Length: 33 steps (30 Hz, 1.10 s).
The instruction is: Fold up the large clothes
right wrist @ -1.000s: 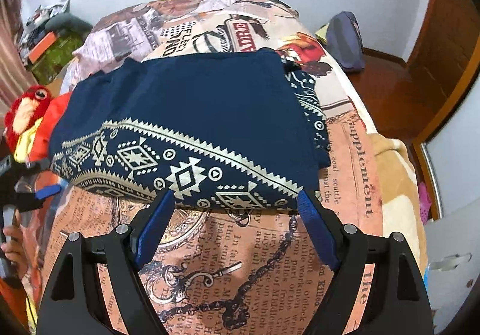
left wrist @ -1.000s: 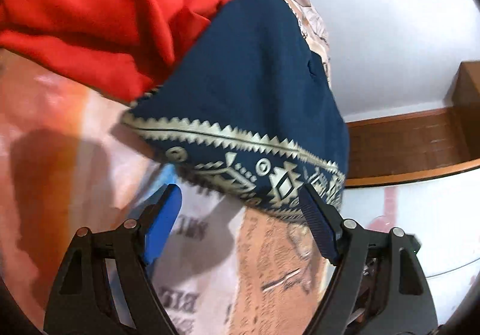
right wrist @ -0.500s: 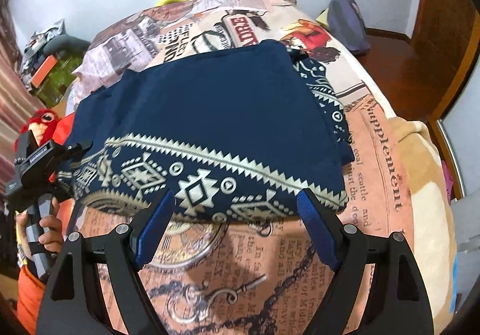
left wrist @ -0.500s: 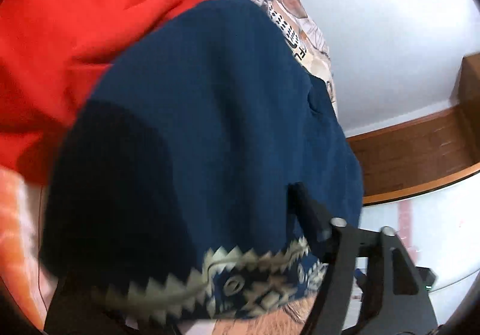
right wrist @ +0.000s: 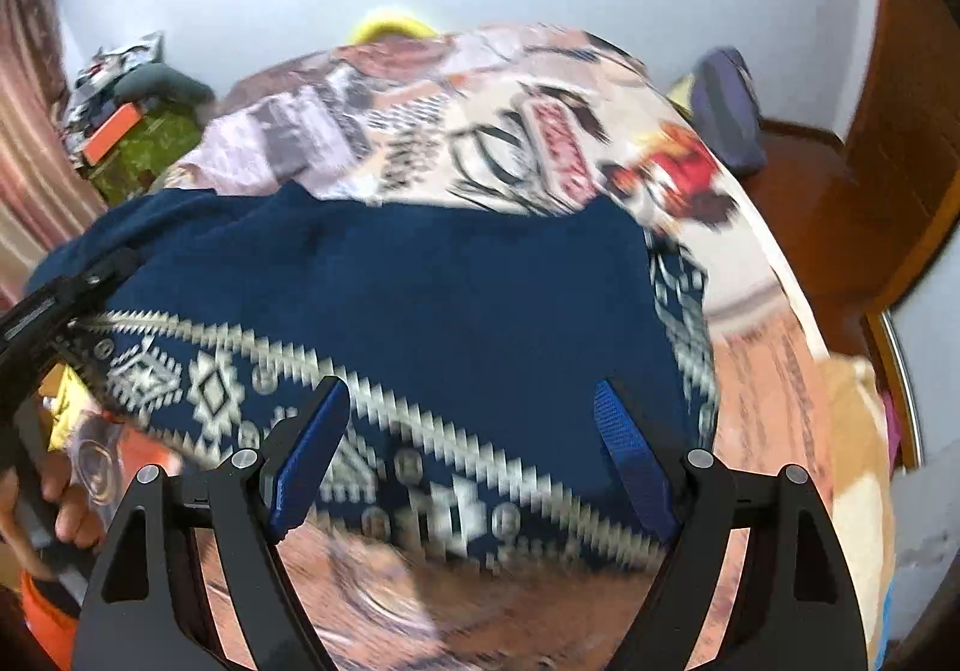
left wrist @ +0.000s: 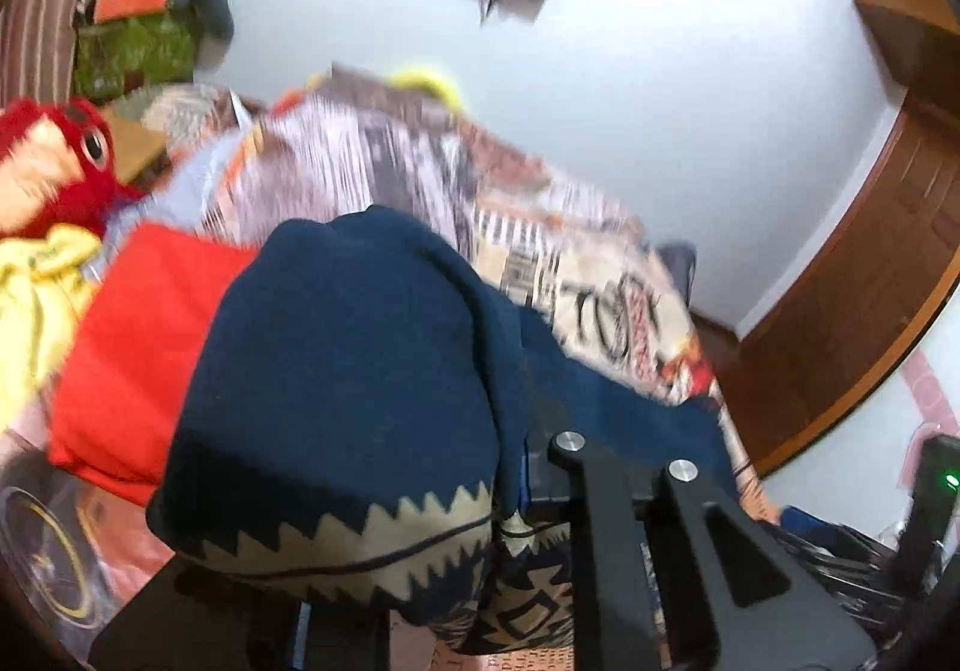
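Over the bed (right wrist: 774,371), left hand-held gripper (left wrist: 516,467) closing on navy garment (left wrist: 360,359).

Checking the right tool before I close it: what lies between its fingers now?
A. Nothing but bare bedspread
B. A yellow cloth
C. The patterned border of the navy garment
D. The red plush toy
C: in the right wrist view the right tool stands open, and the navy garment on the bedspread shows its cream patterned border between the two blue fingers.
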Each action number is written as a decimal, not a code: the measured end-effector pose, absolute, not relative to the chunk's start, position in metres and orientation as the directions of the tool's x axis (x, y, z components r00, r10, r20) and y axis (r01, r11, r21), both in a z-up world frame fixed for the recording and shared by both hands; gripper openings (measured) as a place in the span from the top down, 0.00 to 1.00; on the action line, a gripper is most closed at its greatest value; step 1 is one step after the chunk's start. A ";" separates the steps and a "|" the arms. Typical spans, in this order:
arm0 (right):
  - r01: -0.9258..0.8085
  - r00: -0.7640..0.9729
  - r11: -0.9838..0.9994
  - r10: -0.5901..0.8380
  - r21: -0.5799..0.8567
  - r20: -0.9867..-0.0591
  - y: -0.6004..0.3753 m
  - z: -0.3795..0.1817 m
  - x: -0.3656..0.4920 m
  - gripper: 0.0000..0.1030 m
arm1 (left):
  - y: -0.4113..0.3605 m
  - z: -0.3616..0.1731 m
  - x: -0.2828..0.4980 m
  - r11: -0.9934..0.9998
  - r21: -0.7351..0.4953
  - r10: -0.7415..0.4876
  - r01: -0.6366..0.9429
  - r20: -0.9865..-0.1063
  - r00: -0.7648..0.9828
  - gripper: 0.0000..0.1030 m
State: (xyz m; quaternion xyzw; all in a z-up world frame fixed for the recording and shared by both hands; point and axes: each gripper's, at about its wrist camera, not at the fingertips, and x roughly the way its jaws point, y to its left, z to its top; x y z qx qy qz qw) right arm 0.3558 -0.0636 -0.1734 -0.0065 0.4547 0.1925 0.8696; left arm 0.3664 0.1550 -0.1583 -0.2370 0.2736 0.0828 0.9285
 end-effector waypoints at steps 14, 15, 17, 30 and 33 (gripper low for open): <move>-0.572 0.301 0.801 0.404 0.176 -0.864 0.043 -0.235 0.332 0.19 | 0.157 -0.151 0.341 0.914 -0.282 0.078 -0.291 -0.582 0.809 0.85; -0.578 0.276 0.794 0.409 0.189 -0.870 0.038 -0.231 0.333 0.19 | 0.154 -0.147 0.344 0.915 -0.283 0.075 -0.288 -0.581 0.810 0.85; -0.557 0.272 0.803 0.417 0.212 -0.867 0.023 -0.222 0.333 0.21 | 0.148 -0.140 0.349 0.918 -0.290 0.059 -0.271 -0.577 0.815 0.85; -0.199 0.376 0.941 0.332 0.274 -0.865 -0.160 -0.220 0.312 0.21 | -0.035 -0.145 0.407 0.985 -0.134 -0.170 0.108 -0.652 0.739 0.84; -0.154 0.402 0.952 0.306 0.266 -0.863 -0.187 -0.214 0.303 0.21 | -0.063 -0.182 0.414 0.976 -0.107 -0.205 0.191 -0.745 0.634 0.83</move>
